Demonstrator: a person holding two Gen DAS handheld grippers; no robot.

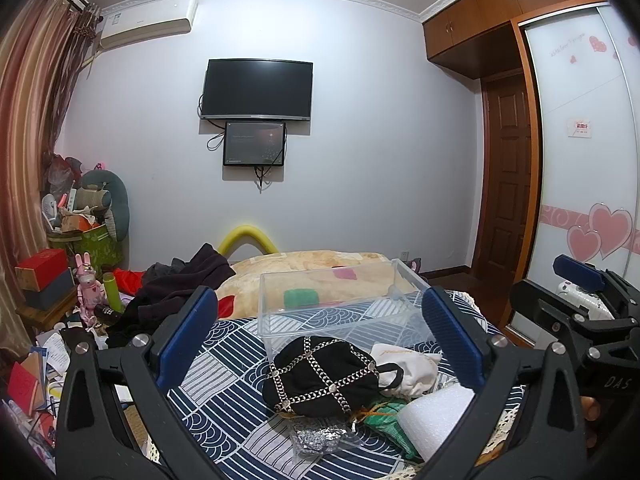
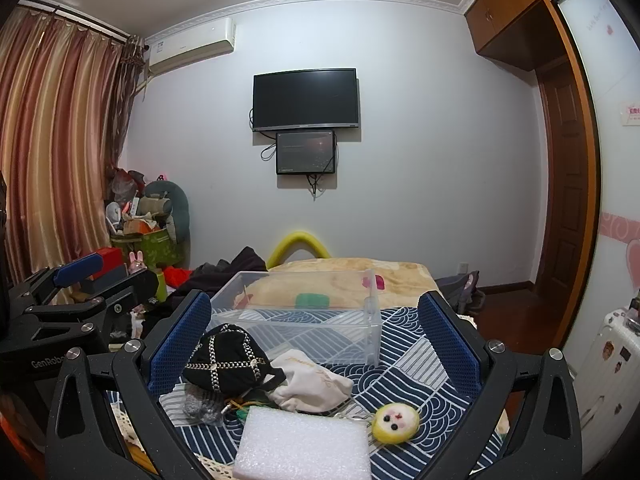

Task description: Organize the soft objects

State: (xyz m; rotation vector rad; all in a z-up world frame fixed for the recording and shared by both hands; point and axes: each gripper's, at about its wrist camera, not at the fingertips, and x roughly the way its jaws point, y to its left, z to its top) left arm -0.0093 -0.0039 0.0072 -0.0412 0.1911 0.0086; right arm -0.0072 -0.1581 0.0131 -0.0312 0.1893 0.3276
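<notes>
Nothing is picked up yet: the left gripper (image 1: 320,332) and right gripper (image 2: 316,344) are both wide open and empty above the soft things (image 2: 236,360) near the bed's (image 2: 420,364) front edge, so next one must grab something for the clear box (image 2: 304,312) behind.

This is a lived-in home bedroom. A bed (image 1: 248,364) with a patterned navy cover fills the near ground. A television (image 1: 257,90) hangs on the wall at twelve o'clock, an air conditioner (image 1: 148,22) at eleven, striped curtains (image 1: 36,128) at nine, and a heart-decorated sliding wardrobe (image 1: 584,140) at three.
</notes>
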